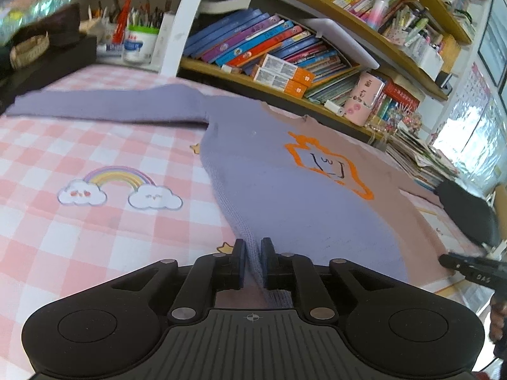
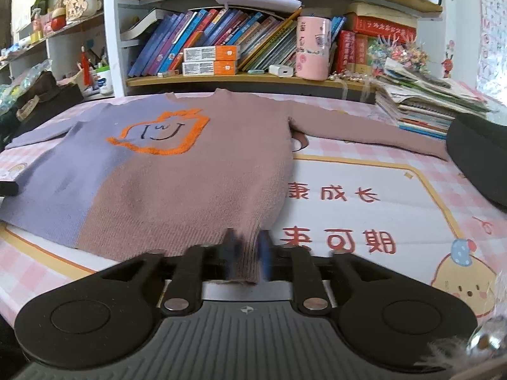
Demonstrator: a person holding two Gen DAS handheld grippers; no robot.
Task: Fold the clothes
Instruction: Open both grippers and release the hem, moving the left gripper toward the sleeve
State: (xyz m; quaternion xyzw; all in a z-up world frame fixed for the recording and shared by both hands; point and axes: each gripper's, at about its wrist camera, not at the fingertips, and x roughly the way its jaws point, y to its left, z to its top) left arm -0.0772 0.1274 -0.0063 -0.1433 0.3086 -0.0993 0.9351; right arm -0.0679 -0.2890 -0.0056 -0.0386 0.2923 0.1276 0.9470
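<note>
A knit sweater (image 2: 177,177), half purple and half dusty pink with an orange star figure (image 2: 161,134), lies flat on the pink checked table, sleeves spread out to both sides. My left gripper (image 1: 253,247) is shut on the purple bottom hem corner (image 1: 255,262). My right gripper (image 2: 246,240) is shut on the pink bottom hem corner (image 2: 245,259). The sweater also shows in the left wrist view (image 1: 285,196), and the right gripper's tip (image 1: 465,266) appears at that view's right edge.
A bookshelf (image 2: 253,79) full of books stands right behind the table. A stack of books and papers (image 2: 424,101) and a black object (image 2: 478,152) sit at the right. Dark items and a pen pot (image 1: 139,41) sit at the far left.
</note>
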